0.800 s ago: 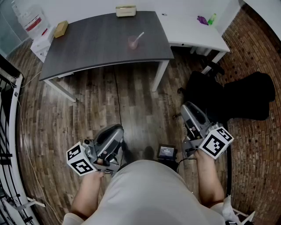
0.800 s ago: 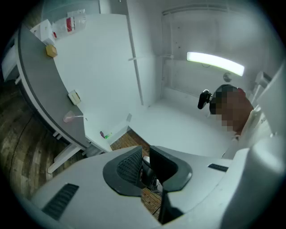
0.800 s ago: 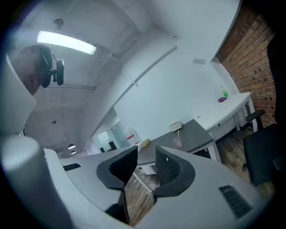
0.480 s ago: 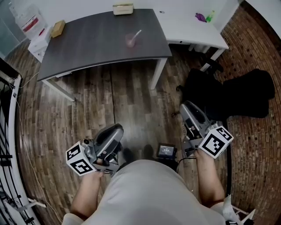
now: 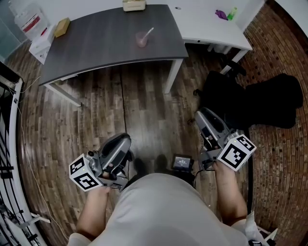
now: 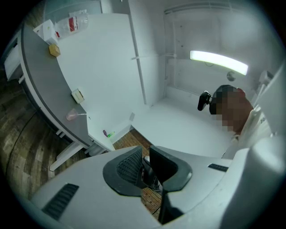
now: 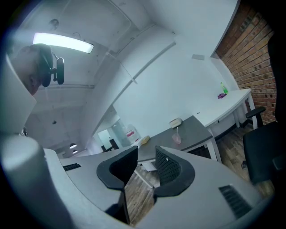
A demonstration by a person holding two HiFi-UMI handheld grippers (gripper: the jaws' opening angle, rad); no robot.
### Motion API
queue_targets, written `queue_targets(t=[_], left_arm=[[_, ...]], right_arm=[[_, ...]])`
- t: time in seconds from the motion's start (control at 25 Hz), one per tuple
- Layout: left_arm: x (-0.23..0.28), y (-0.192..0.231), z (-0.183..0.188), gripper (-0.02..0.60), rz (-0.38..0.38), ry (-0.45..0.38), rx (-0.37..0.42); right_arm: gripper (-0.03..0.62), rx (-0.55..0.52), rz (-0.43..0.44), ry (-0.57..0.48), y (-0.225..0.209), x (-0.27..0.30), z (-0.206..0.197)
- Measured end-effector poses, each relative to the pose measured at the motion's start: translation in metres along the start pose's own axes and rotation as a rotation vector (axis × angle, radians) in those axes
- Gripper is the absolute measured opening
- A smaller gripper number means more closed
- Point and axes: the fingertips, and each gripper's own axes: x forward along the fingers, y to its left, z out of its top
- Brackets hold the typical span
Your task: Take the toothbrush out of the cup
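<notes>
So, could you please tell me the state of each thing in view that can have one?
cup: upright on the dark desk, with the toothbrush inside.
toothbrush: in the cup, leaning against its rim, untouched.
left gripper: jaws apart, nothing between them, well short of the dark desk.
right gripper: jaws apart, nothing between them, well short of the dark desk.

Dk grey tabletop (image 5: 96,43), curved front edge, white legs. White tabletop (image 5: 207,26) adj. on its right. Beige box (image 5: 134,6) at grey top's far edge; tan block (image 5: 62,27) at its left corner. Purple item (image 5: 221,14) + green bottle (image 5: 232,13) on white top. Black chair (image 5: 260,103) nr white top. Wood-plank floor (image 5: 144,110); brick floor (image 5: 284,163) at right. Water jug (image 5: 30,20) far left.
</notes>
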Motion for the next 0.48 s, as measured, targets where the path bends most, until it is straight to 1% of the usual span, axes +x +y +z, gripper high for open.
queue_targets(t=[0.24, 0.48], left_arm=[[0.008, 0.003, -0.001, 0.051, 0.012, 0.001, -0.004], [0.023, 0.009, -0.007, 0.051, 0.027, 0.008, -0.015]], right_arm=[[0.126, 0.009, 0.003, 0.014, -0.007, 0.002, 0.001], [0.126, 0.037, 0.001, 0.037, -0.024, -0.001, -0.002]])
